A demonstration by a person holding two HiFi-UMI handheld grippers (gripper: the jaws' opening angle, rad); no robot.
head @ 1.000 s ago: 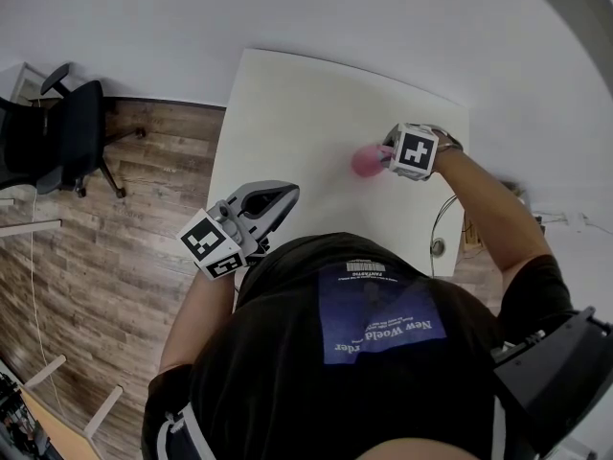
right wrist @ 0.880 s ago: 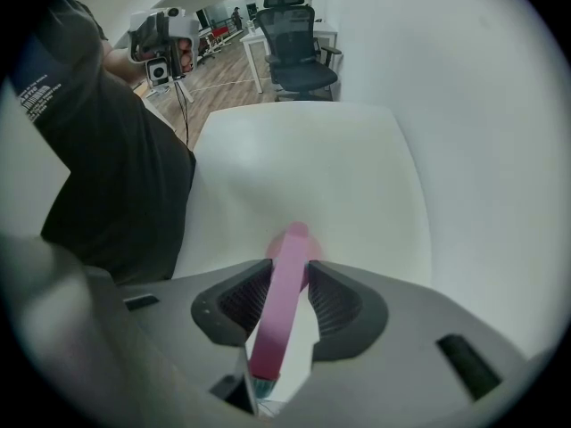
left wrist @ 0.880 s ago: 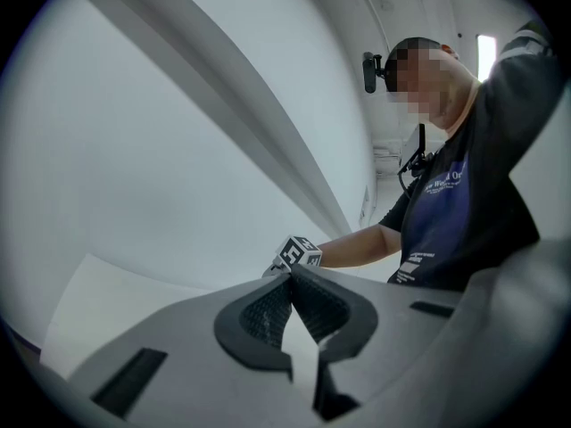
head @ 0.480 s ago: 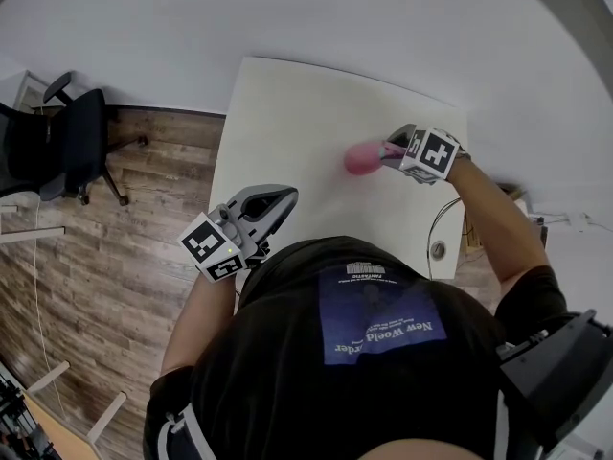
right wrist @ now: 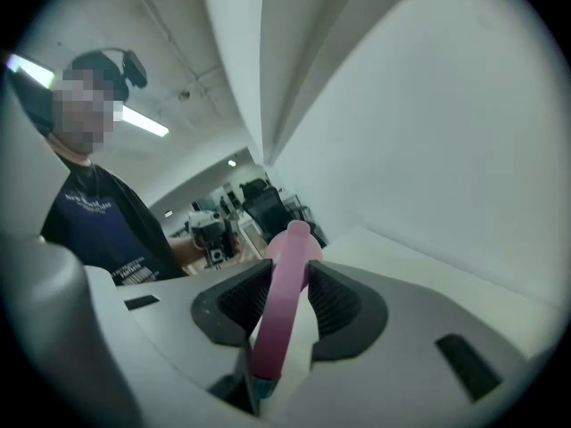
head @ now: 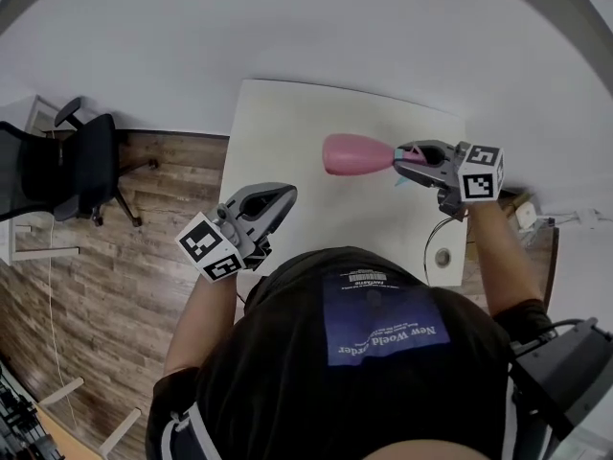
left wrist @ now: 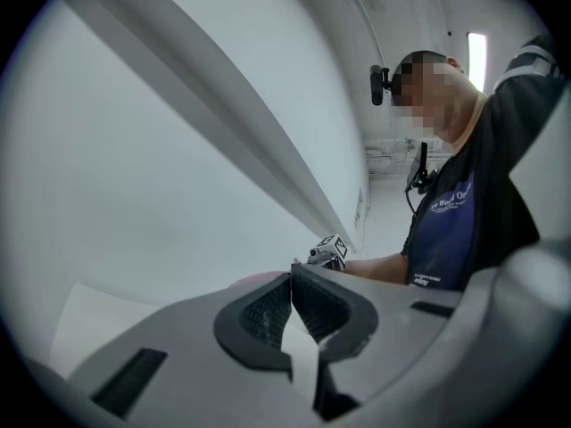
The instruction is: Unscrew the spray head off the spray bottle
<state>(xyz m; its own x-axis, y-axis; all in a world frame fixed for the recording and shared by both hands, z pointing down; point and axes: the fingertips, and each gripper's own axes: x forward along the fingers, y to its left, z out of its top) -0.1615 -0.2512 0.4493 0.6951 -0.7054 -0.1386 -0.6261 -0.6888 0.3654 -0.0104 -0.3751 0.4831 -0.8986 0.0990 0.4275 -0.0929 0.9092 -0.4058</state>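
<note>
Pink spray bottle (head: 352,153), gripped in right tongs (head: 403,158)

My right tongs (head: 402,157) have come up off the bench (head: 287,123) and rolled over, so their marker cube (head: 481,183) now sits out to the right rather than facing up at me. The pink spray bottle (head: 356,153) rose with them. A second ago it looked near upright on the bench; now it hangs level in the air, fat base pointing left.

From the head view, the right claw (head: 410,157) covers the narrow end of the spray bottle (head: 354,153).
</note>
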